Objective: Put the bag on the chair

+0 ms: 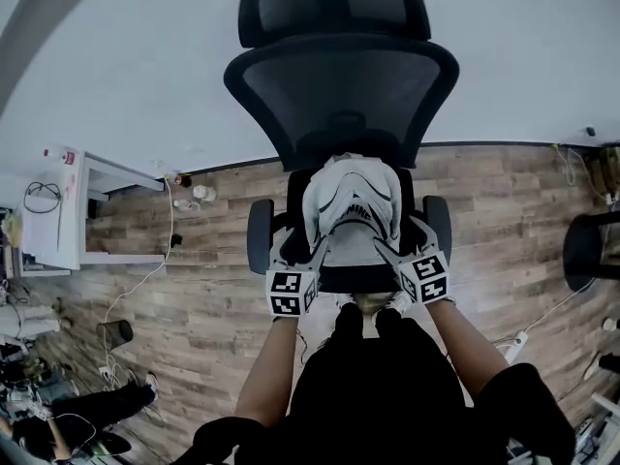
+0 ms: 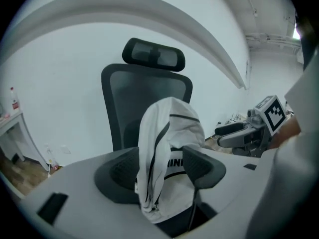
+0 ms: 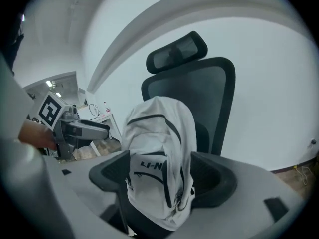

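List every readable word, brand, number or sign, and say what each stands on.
"LI-N": black print on the white bag, the rest hidden in a fold.
Black-and-white square markers, no letters: left marker cube, right marker cube.
Label on the bottle: too small to read.

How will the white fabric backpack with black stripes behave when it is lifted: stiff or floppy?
Probably floppy: the white fabric backpack with black stripes shows creases and its top slumps over. Its caved-in sides suggest little inside, so likely light. It may tip unless leaned on the black mesh office chair.
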A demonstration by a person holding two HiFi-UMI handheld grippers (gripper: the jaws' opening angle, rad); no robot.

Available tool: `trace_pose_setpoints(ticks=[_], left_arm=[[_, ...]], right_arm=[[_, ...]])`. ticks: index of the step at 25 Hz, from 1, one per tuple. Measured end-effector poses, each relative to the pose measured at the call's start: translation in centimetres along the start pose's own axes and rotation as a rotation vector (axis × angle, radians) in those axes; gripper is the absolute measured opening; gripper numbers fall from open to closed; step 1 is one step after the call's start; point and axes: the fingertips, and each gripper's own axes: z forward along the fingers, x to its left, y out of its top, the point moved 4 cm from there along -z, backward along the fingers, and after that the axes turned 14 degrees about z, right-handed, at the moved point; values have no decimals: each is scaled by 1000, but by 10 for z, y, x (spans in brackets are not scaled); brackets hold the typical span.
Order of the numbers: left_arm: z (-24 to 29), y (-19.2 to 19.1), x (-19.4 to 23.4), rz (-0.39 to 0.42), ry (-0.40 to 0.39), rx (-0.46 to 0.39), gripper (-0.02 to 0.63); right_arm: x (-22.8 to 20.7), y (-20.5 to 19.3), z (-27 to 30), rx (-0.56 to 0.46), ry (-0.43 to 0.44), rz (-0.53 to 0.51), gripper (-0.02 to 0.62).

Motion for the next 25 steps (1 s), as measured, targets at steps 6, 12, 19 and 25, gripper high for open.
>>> trace_pose_setpoints(ticks=[6, 12, 19, 25], left_arm=[[-23, 57, -10, 29, 15, -124, 166], [-47, 101, -14, 48, -7, -226, 23], [-65, 124, -18, 73, 5, -276, 23], [-69, 123, -22, 83, 5, -288, 23]], right_arm=[[26, 59, -30, -126, 46, -8, 359], [48, 106, -53, -244, 123, 60, 46], [65, 121, -72, -288, 122, -134, 21], [69, 122, -75, -300, 113, -187, 20]])
